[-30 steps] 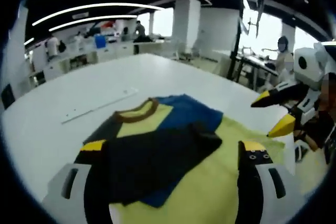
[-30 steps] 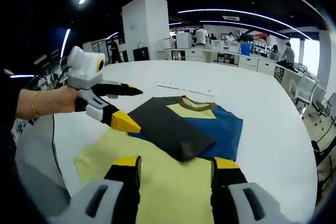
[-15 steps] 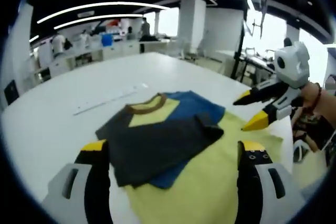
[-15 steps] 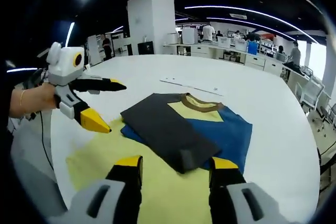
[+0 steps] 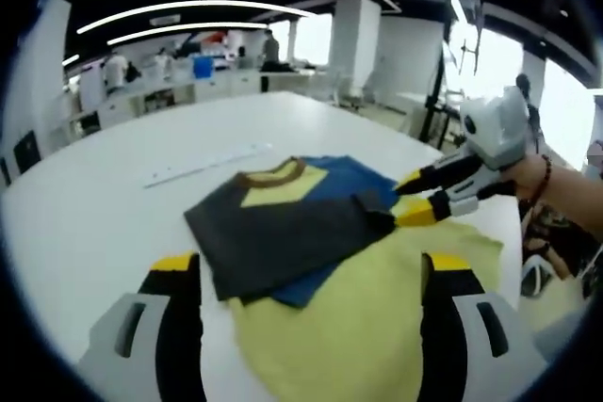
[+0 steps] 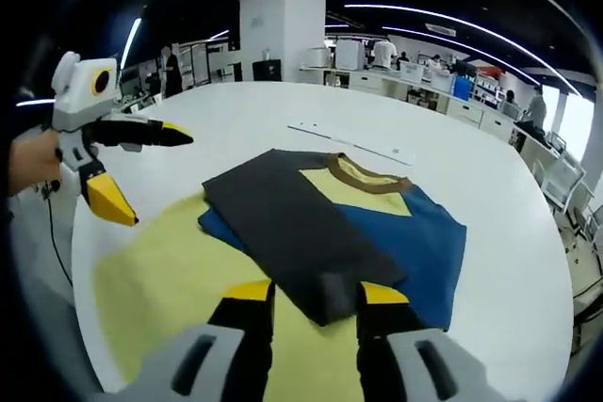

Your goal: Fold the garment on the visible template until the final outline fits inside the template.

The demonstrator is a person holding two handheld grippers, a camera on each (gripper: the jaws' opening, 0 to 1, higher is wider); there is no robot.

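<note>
My left tool [image 5: 306, 275] hangs above the near edge of the yellow template [image 5: 377, 298], its two yellow-tipped jaws spread wide with nothing between them. The garment [image 5: 292, 223] lies flat on the white tabletop [image 5: 104, 204] at about 12 o'clock from those jaws in the left gripper view: a T-shirt with a brown collar [image 5: 273, 174], a yellow chest panel, a blue side and a dark grey flap folded across it. Its lower part rests on the template, while the collar end runs off onto bare tabletop.

At 2 o'clock in that view my right tool [image 5: 407, 197] comes in, held in my hand [image 5: 528, 181] (a dark band sits at the wrist), its yellow tips right at the folded corner of the dark flap. Whether they touch the cloth I can't quite tell from here.

From the right gripper view, my right tool [image 6: 316, 291] has its jaws parted a little, straddling that same dark corner of the garment [image 6: 320, 223]; it looks like the fabric sits between them, not squeezed. The template [image 6: 160, 270] spreads out at 9 o'clock. My left tool [image 6: 122, 171] floats at 10 o'clock, jaws gaping. A thin white strip [image 6: 349, 141] lies on the tabletop [image 6: 509, 233] beyond the collar.
</note>
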